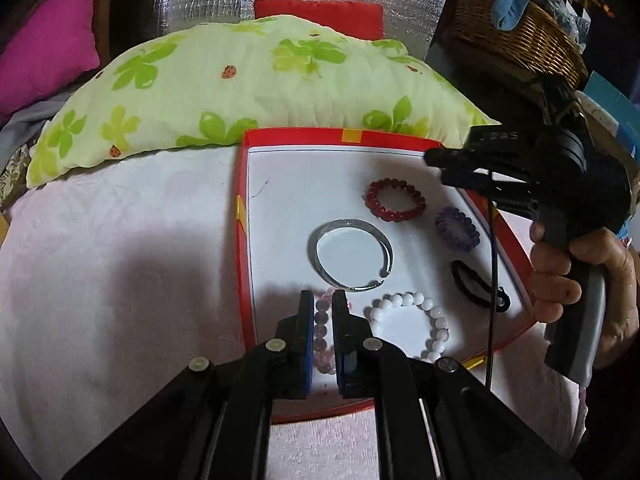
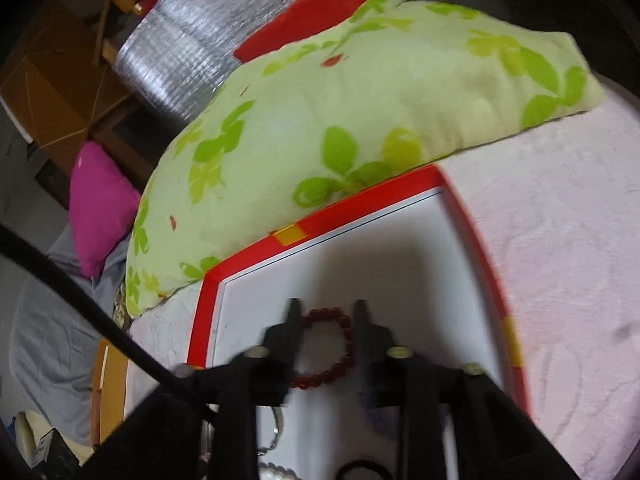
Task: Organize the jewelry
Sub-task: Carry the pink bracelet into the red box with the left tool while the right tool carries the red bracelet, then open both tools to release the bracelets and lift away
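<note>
Pink beads [image 1: 323,332] are lying between the left tongs [image 1: 322,300], which are nearly shut; a real pinch is unclear. Farther off, the right tongs [image 2: 327,307] are standing part open, empty, around the red bracelet [image 2: 326,346] in the box [image 2: 360,200].

Pink bedspread [image 1: 120,280] under tray [image 1: 243,264], pillow [image 1: 240,84]

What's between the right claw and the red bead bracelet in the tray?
Nothing visible. In the right wrist view the right claw stands open with the red bead bracelet showing between its fingers, white tray floor around it. The silver bangle and purple bracelet lie apart from it.
</note>
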The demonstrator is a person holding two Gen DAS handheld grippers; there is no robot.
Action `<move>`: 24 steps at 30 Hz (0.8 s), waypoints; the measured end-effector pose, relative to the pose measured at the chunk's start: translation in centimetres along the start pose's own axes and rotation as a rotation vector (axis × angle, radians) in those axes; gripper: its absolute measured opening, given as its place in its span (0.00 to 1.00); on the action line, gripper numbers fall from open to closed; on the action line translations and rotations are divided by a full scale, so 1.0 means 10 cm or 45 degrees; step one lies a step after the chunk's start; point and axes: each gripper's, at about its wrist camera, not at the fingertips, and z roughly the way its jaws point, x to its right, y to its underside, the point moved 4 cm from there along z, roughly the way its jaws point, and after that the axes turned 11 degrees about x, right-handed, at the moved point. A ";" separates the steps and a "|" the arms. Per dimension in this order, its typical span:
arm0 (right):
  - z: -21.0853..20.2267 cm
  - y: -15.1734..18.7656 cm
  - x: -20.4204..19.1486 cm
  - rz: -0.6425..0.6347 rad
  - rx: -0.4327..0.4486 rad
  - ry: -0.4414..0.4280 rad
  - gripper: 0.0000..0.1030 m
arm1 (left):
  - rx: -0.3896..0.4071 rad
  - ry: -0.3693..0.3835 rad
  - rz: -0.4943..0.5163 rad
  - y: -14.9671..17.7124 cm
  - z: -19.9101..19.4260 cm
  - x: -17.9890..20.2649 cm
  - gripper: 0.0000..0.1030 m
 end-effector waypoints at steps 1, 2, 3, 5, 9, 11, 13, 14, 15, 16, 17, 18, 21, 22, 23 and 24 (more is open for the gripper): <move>-0.08 -0.01 0.02 -0.003 0.027 0.007 0.40 | 0.003 -0.001 0.000 0.00 -0.02 -0.01 0.09; -0.15 -0.01 0.05 -0.006 0.041 0.007 0.40 | 0.011 -0.003 0.006 0.01 -0.05 -0.01 0.09; -0.22 -0.01 0.06 -0.010 0.048 0.006 0.40 | 0.019 -0.009 0.012 0.01 -0.08 -0.02 0.09; -0.37 0.01 0.06 -0.026 0.058 -0.001 0.40 | 0.041 -0.021 0.023 0.02 -0.17 -0.03 0.10; -0.69 0.10 0.05 -0.095 0.079 0.004 0.40 | 0.073 -0.026 0.021 0.06 -0.33 -0.04 0.30; -0.83 0.18 0.07 -0.107 0.076 -0.001 0.40 | 0.088 -0.043 0.028 0.09 -0.40 -0.04 0.38; -1.00 0.27 0.11 -0.103 0.073 0.003 0.40 | 0.087 -0.063 0.039 0.13 -0.45 -0.05 0.38; -1.06 0.31 0.13 -0.099 0.067 -0.001 0.40 | 0.084 -0.073 0.041 0.15 -0.46 -0.06 0.38; -1.12 0.35 0.14 -0.093 0.062 -0.005 0.40 | 0.079 -0.082 0.038 0.18 -0.48 -0.07 0.38; -1.18 0.38 0.16 -0.089 0.060 -0.006 0.40 | 0.073 -0.089 0.033 0.20 -0.49 -0.08 0.39; -1.25 0.42 0.18 -0.084 0.059 -0.004 0.40 | 0.066 -0.096 0.021 0.25 -0.53 -0.10 0.40; -1.31 0.45 0.19 -0.078 0.057 -0.005 0.40 | 0.060 -0.100 0.011 0.28 -0.55 -0.11 0.42; -1.46 0.57 0.24 -0.055 0.038 -0.013 0.40 | 0.052 -0.125 -0.011 0.39 -0.65 -0.15 0.50; -1.51 0.62 0.26 -0.049 0.027 -0.007 0.40 | 0.050 -0.124 -0.019 0.43 -0.69 -0.16 0.51; -1.54 0.66 0.28 -0.047 0.019 -0.003 0.40 | 0.044 -0.116 -0.030 0.47 -0.72 -0.16 0.52; -1.58 0.71 0.29 -0.048 0.006 0.002 0.40 | 0.039 -0.105 -0.037 0.51 -0.76 -0.16 0.52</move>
